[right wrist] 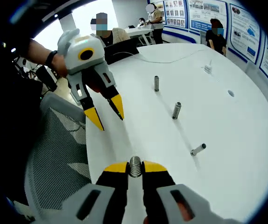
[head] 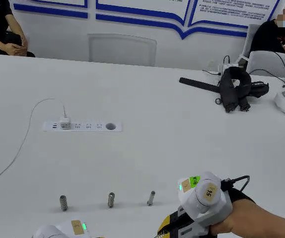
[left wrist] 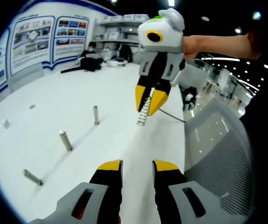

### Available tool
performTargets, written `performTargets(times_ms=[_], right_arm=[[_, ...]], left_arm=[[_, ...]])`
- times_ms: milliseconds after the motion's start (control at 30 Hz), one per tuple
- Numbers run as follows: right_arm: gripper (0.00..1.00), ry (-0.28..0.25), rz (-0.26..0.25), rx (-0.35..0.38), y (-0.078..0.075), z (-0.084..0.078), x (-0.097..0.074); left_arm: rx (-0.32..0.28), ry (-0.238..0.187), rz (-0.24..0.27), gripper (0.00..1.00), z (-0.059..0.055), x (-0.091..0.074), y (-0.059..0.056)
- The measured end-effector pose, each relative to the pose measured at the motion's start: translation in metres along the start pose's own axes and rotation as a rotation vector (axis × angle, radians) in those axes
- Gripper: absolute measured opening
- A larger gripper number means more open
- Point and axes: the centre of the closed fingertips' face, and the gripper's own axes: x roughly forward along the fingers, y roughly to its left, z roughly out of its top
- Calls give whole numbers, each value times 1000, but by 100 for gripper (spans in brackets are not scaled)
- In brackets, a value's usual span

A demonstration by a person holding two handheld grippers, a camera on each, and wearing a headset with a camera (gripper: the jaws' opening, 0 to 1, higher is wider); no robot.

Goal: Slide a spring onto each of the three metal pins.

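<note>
Three metal pins stand in a row near the table's front edge. The left pin and the middle pin each carry a spring. The right pin is bare, and is seen as a plain pin and a plain pin from the grippers. My right gripper is held by a hand at the lower right, in front of the bare pin. It is shut on a small spring, which hangs from its tips as a spring. My left gripper is open and holds nothing; its body is at the bottom left.
A white power strip with a plugged charger and a thin cable lies mid-table. A black strapped device rests at the far right. People sit at the far corners. A grey mesh chair stands just off the table's near edge.
</note>
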Motion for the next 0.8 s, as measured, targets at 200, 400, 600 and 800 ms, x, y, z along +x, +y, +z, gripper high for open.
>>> performTargets(times_ms=[200, 400, 600, 800], right_arm=[[12, 18, -55, 37, -23, -8, -6], [12, 42, -98, 65, -46, -14, -13], [12, 38, -130, 87, -68, -12, -17], [12, 32, -150, 84, -82, -8, -16]], left_arm=[[-44, 1, 39, 28, -7, -5, 11], [-80, -1, 94, 36, -13, -10, 24], [-111, 0, 135, 43, -18, -16, 32], [-139, 3, 169, 50, -25, -21, 39]])
